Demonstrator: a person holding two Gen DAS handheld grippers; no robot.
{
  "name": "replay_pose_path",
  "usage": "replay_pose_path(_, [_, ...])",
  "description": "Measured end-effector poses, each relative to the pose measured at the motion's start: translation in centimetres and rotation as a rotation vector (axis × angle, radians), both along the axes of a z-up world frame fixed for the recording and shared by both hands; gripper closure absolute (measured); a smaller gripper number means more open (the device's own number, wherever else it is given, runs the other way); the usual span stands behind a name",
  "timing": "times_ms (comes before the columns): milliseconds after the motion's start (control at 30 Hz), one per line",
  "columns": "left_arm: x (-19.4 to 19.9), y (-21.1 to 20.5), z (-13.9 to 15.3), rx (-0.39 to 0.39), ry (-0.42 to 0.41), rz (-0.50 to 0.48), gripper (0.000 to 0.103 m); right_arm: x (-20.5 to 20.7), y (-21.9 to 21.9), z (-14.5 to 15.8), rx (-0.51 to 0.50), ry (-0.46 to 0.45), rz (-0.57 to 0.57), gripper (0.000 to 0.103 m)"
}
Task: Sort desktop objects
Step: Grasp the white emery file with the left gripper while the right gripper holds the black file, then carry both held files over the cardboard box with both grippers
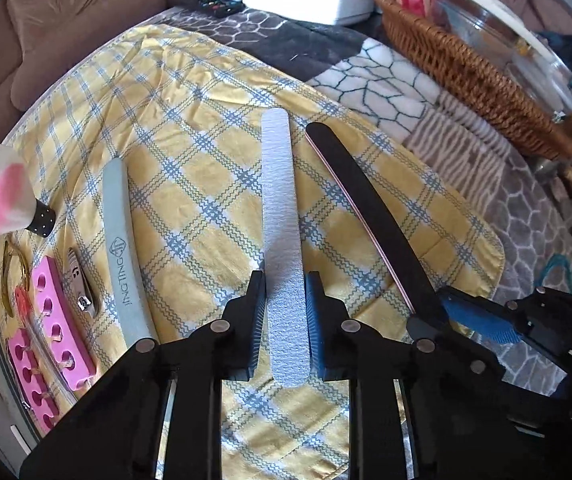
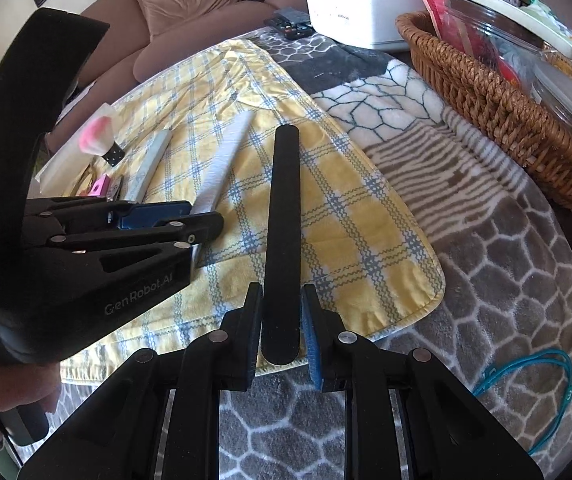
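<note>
I have a nail file in each tool. My left tool is clamped on the near end of the grey file, which runs straight ahead of it over the yellow checked cloth. My right tool is clamped on the near end of the black file, which likewise points straight ahead; its far end looks raised off the cloth, though I cannot say for sure that it is clear.

Off to the left of my left tool, things already look gathered: a pale curved file with printed lettering, a nail clipper just beside it, the pink toe separators, and farther ahead on that side a pink brush. I judge that this is the sorted group, so part of the job seems done.

What is left, as I read it, is to place these two files, perhaps side by side with the curved one. The wicker basket stands ahead and to the right, well apart from both tools, on the patterned blanket covering the desk; whether it plays any part I cannot tell.
</note>
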State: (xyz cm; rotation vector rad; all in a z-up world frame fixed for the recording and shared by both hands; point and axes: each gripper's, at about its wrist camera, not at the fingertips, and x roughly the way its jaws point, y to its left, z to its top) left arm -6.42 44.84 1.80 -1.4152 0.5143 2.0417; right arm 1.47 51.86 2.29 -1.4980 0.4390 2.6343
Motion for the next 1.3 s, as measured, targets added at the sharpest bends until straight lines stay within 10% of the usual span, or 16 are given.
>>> replay_pose_path(600, [-1.0, -10.9, 10.8, 0.284, -0.045, 0.091, 0.085, 0.1, -2.8, 7.8, -0.061, 0.111, -0.002, 0.085])
replay_pose_path(900, [-1.6, -25.3, 15.9, 0.323, 0.033, 0.243, 0.085, -1.5, -14.1, 14.8, -0.015, 0.194, 0.149, 0.085])
replay_pose_path(1300, [-3.4, -41.0, 13.2, 0.333, 0.014, 0.435, 0.085, -6.7, -30.3, 15.0, -0.067, 0.162, 0.310, 0.085])
